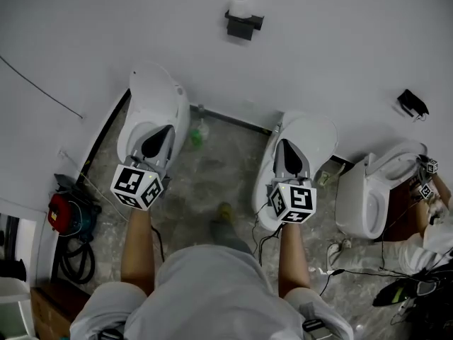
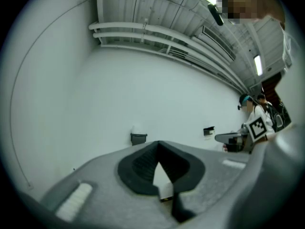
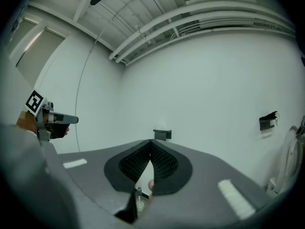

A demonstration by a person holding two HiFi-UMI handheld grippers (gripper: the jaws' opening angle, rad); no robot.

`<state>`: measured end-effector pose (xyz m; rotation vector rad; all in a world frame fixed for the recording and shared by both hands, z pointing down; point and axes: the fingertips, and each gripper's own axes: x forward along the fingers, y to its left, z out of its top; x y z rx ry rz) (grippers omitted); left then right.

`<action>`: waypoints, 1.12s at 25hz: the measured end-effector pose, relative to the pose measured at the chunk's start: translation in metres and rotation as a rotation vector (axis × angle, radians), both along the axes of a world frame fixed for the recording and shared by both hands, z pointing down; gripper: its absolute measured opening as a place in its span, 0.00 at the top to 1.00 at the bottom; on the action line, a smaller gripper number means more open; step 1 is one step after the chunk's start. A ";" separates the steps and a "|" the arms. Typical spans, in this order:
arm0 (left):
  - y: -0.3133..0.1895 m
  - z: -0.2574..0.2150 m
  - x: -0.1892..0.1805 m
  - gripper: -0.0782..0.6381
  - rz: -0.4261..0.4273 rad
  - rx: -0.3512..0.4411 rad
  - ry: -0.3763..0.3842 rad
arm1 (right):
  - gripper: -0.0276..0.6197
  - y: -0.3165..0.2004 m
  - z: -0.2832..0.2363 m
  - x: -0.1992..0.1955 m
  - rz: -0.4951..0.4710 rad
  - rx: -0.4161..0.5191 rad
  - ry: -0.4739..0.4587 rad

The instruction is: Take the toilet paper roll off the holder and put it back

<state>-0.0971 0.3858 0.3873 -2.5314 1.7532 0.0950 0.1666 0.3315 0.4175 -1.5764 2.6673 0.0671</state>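
Observation:
The white toilet paper roll [image 1: 241, 6] sits on its black holder [image 1: 244, 24] on the white wall, ahead of me and between my two arms. In the left gripper view the holder [image 2: 138, 138] shows just left of the jaw tips; in the right gripper view the holder [image 3: 162, 134] is just right of them. My left gripper [image 1: 153, 83] is shut and empty, pointing level at the wall. My right gripper [image 1: 310, 124] is also held level, and its ribbed pads [image 3: 164, 162] meet at the tip with nothing between them. Both are well short of the holder.
A second black holder [image 1: 412, 103] hangs further right on the wall. Another person [image 1: 433, 232] kneels beside a white toilet [image 1: 375, 190] at right. A red cable reel [image 1: 60, 212] and black cables lie at left, and a green bottle [image 1: 196, 137] stands by the wall.

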 end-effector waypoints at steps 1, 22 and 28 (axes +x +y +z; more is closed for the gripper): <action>-0.017 0.000 -0.001 0.89 -0.002 0.001 -0.007 | 0.95 -0.017 -0.001 -0.001 0.002 0.004 -0.001; -0.322 -0.016 0.002 0.89 -0.025 0.000 0.026 | 0.95 -0.322 -0.019 -0.003 -0.028 -0.013 0.000; -0.376 -0.021 -0.016 0.89 -0.022 0.000 0.031 | 0.95 -0.366 -0.016 -0.018 -0.007 -0.017 0.009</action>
